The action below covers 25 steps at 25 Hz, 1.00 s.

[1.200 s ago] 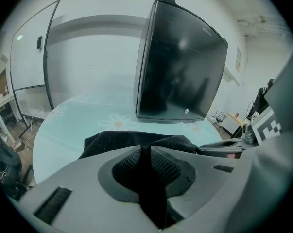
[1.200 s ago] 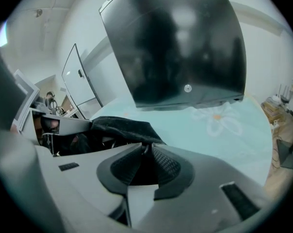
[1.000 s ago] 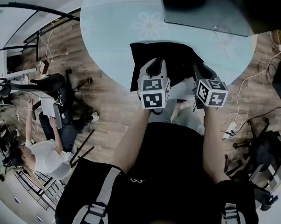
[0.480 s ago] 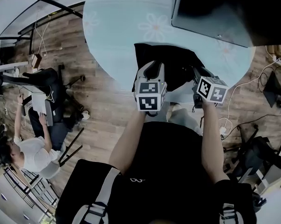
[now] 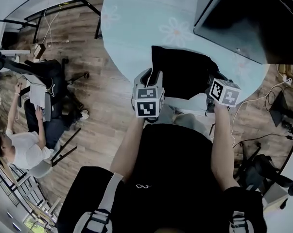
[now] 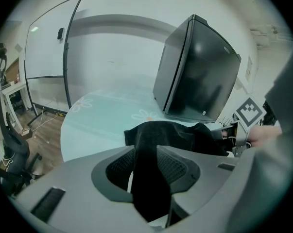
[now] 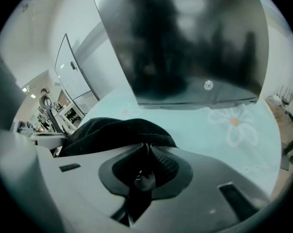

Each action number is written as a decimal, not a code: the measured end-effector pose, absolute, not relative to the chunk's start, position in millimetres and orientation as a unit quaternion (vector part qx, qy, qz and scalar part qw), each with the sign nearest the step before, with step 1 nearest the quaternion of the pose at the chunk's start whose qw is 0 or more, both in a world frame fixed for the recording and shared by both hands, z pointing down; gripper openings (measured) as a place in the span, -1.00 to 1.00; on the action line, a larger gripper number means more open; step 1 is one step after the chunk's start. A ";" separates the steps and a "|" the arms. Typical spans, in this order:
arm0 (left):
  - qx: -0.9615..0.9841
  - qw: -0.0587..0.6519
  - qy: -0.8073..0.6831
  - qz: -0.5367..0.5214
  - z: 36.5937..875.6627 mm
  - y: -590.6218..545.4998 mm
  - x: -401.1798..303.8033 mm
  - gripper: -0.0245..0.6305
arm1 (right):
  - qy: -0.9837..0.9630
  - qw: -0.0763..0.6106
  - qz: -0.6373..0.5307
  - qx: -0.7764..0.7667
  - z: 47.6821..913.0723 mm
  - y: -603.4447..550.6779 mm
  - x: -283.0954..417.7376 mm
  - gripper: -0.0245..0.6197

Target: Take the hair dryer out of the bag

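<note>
A black cloth bag (image 5: 185,74) lies on the round pale-blue table (image 5: 136,28), near its front edge. My left gripper (image 5: 153,77) is at the bag's left edge. In the left gripper view a band of the bag's cloth (image 6: 151,144) fills the gap of the left gripper (image 6: 145,168), whose jaws are opening. My right gripper (image 5: 214,80) is at the bag's right edge. The right gripper view shows the right gripper (image 7: 145,166) shut on a fold of the bag (image 7: 112,130), with a small pull tab in the jaws. No hair dryer shows.
A large black box (image 5: 248,18) stands on the table behind the bag. Beside the table is wooden floor with an office chair (image 5: 49,76) and a seated person (image 5: 20,149) at the left. Cables (image 5: 263,89) lie on the floor at the right.
My left gripper has moved left towards the table's edge, drawing the bag's left edge with it. The right gripper has stayed at the bag's right edge.
</note>
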<state>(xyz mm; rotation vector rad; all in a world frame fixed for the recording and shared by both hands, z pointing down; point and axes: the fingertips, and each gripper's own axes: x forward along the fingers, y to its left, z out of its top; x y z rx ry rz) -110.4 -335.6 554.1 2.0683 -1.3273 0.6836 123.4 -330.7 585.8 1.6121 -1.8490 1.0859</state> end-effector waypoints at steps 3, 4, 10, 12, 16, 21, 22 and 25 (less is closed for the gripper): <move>0.780 0.293 -0.483 0.269 558.0 -324.7 -118.3 -0.30 | -0.675 0.228 0.387 0.585 579.4 -339.6 123.8 -0.79; 0.781 0.297 -0.477 0.272 561.0 -320.2 -119.7 -0.29 | -0.676 0.231 0.385 0.585 578.6 -341.1 123.9 -0.79; 0.776 0.343 -0.443 0.290 587.0 -301.0 -119.1 -0.45 | -0.682 0.240 0.379 0.578 573.2 -348.2 118.9 -0.80; 0.770 0.346 -0.452 0.289 588.6 -302.3 -122.5 -0.84 | -0.689 0.238 0.380 0.569 570.0 -351.8 113.3 -0.80; 0.763 0.348 -0.467 0.280 593.7 -309.4 -127.3 -0.85 | -0.699 0.239 0.375 0.560 566.4 -361.8 105.4 -0.80; 0.749 0.334 -0.506 0.266 587.0 -319.3 -149.3 -0.85 | -0.713 0.234 0.355 0.558 554.9 -375.3 97.7 -0.81; 0.746 0.331 -0.514 0.264 584.4 -320.8 -153.8 -0.85 | -0.715 0.231 0.352 0.557 553.0 -376.7 97.1 -0.81; 0.740 0.324 -0.532 0.255 578.5 -323.1 -160.7 -0.85 | -0.721 0.220 0.350 0.556 547.7 -377.4 96.8 -0.81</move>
